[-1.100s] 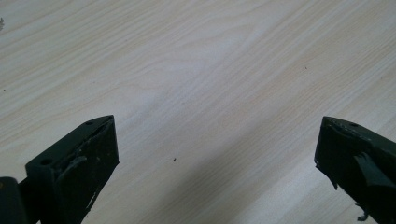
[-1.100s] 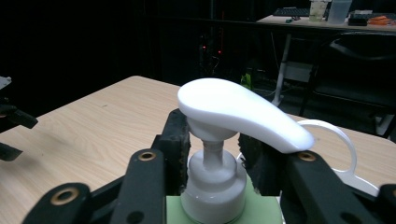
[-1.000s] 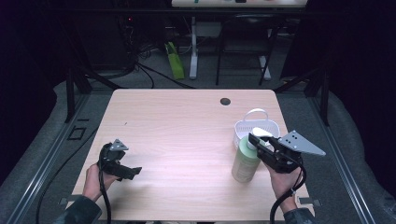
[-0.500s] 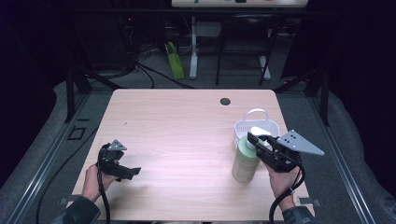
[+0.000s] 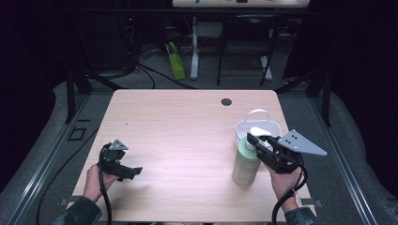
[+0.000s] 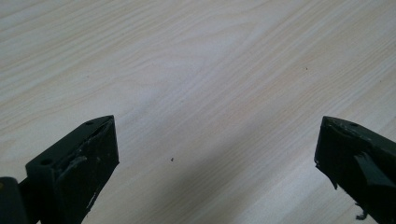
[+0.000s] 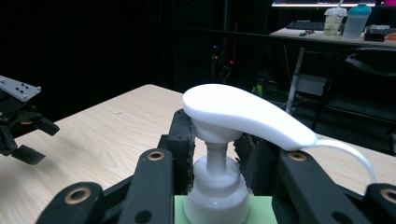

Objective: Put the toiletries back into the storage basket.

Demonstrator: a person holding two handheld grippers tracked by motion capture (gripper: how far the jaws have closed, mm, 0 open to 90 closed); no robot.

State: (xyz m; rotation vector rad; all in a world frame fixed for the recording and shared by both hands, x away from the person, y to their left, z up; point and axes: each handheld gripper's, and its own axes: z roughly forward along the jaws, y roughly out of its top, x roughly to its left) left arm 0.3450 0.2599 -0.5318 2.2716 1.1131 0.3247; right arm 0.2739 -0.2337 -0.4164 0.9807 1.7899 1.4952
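The pump bottle (image 5: 246, 161) is standing on the bench (image 5: 187, 136) at its right side, just in front of the basket (image 5: 257, 126).

Table lit, bkgd dark, sharp.

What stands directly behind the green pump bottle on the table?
A white basket with an arched handle stands behind the green pump bottle. The bottle's pump and the right hand-held gripper cover its near wall; its contents cannot be seen.

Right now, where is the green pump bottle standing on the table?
In the high view the green pump bottle stands upright near the table's front right, just before the white basket, with the right tongs shut on its pump neck.
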